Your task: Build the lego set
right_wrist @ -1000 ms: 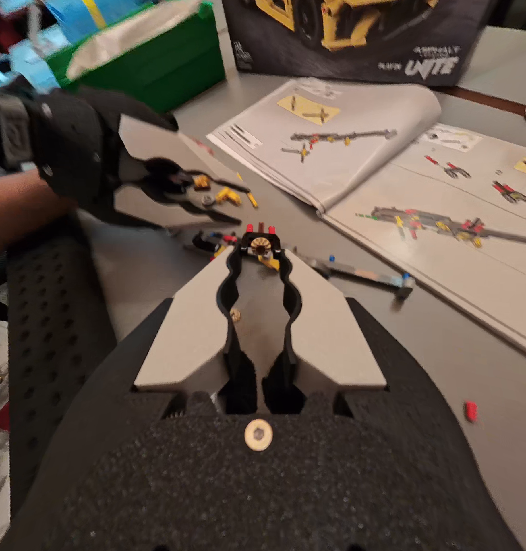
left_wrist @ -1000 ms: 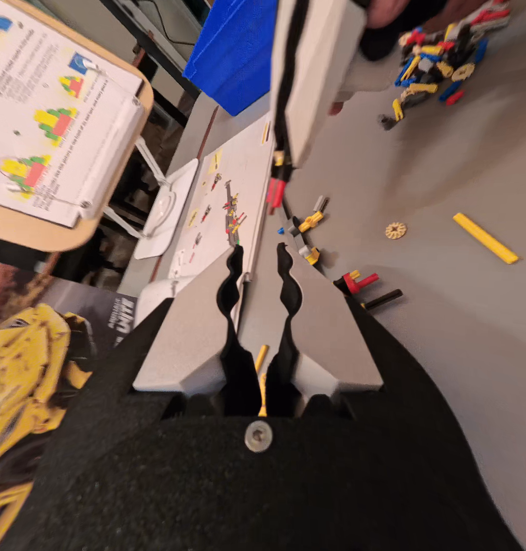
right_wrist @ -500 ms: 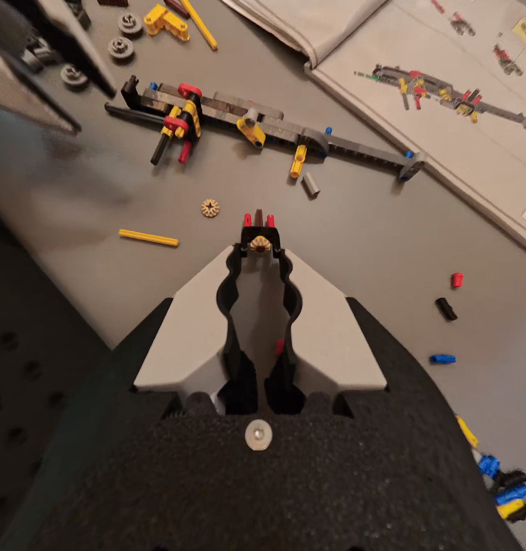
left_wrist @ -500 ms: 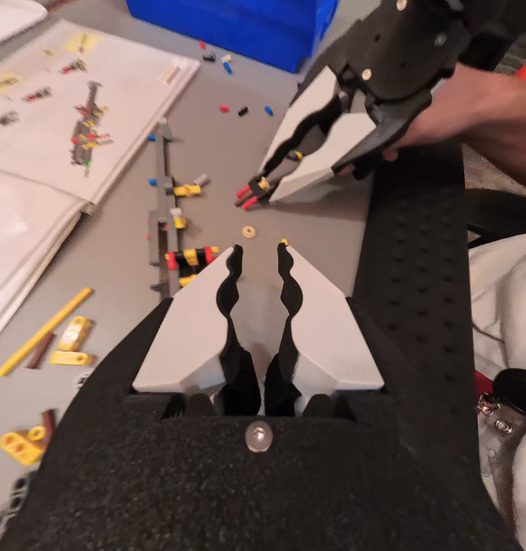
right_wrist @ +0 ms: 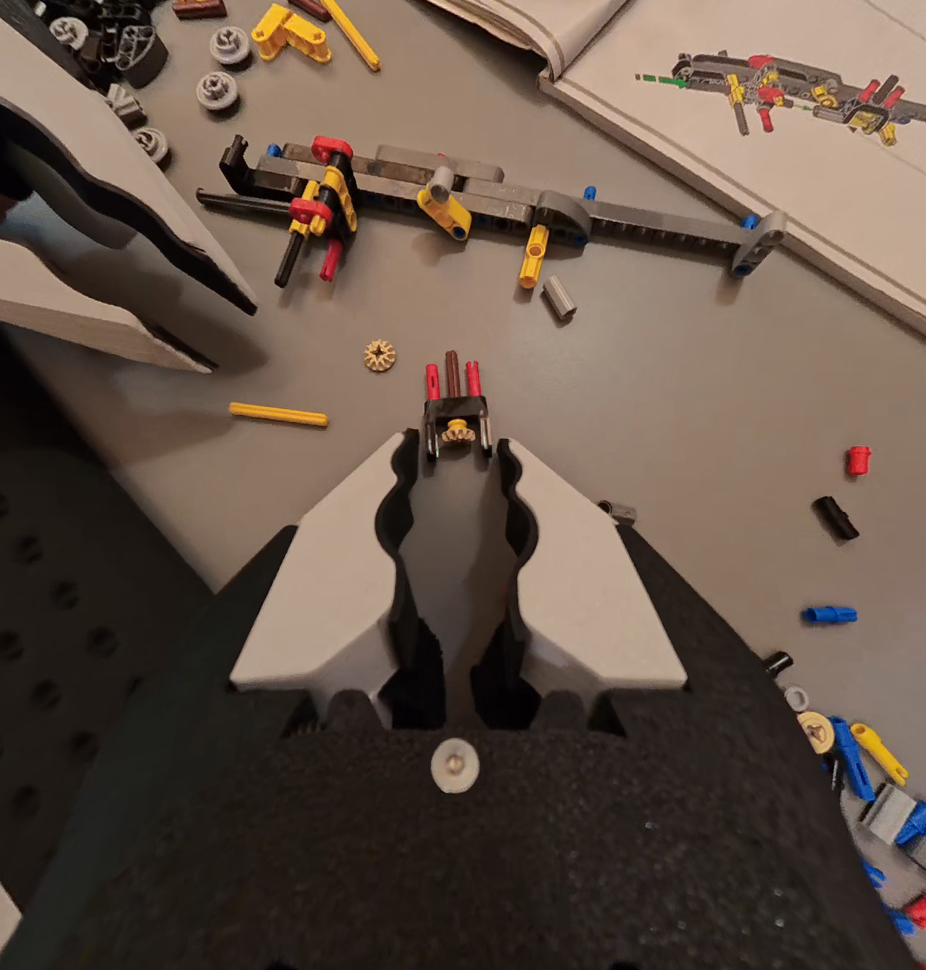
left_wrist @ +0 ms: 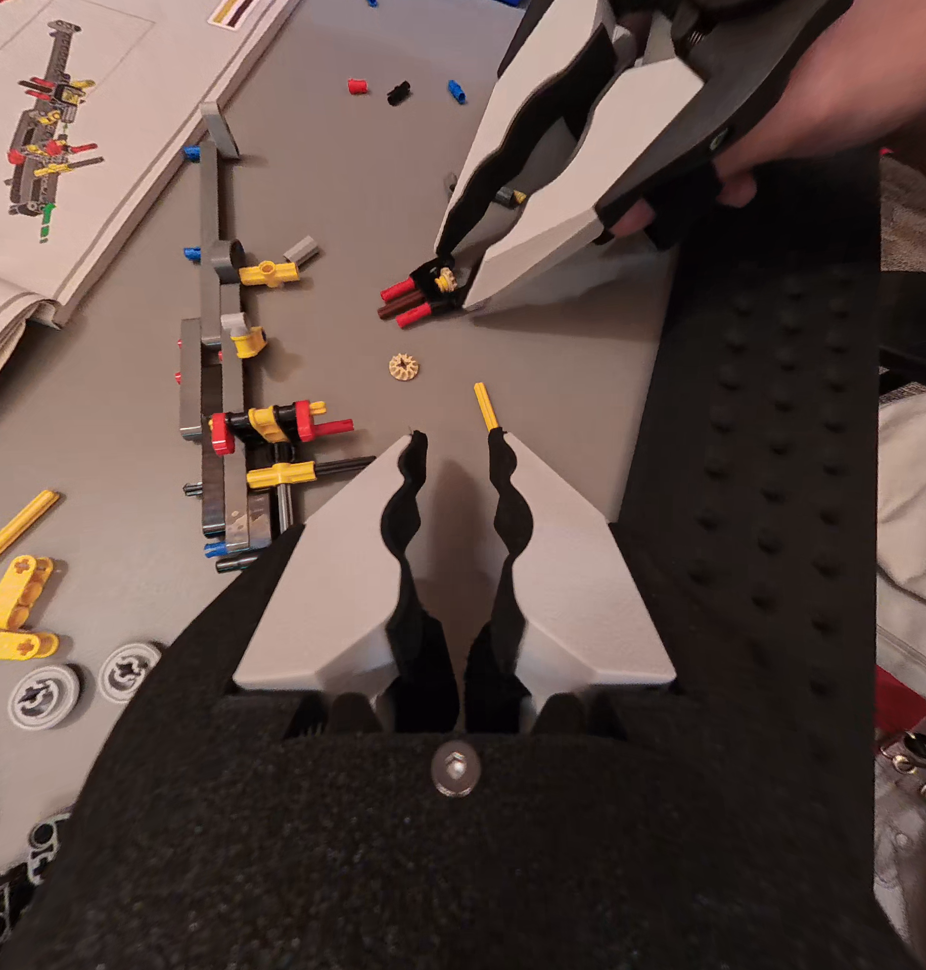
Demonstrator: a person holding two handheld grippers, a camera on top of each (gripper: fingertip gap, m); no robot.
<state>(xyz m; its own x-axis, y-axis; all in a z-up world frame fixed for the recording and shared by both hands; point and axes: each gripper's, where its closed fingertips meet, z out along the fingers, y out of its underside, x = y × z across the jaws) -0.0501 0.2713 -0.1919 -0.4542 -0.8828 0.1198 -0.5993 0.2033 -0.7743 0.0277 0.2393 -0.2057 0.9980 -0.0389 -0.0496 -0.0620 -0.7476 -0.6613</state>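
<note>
- My right gripper (right_wrist: 453,443) pinches a small black frame (right_wrist: 454,422) carrying a tan gear and red pins.
- My left gripper (left_wrist: 455,435) is spread, empty.
- Long grey beam assembly (right_wrist: 503,204), upper frame, looks partly built; many loose pieces (right_wrist: 870,777) remain.

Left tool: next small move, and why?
Probably slide the left tool slightly right and close on the yellow rod. Its jaws are open and empty, the rod lies loose on the table right at its right fingertip, and the right tool already holds the black frame piece.
</note>
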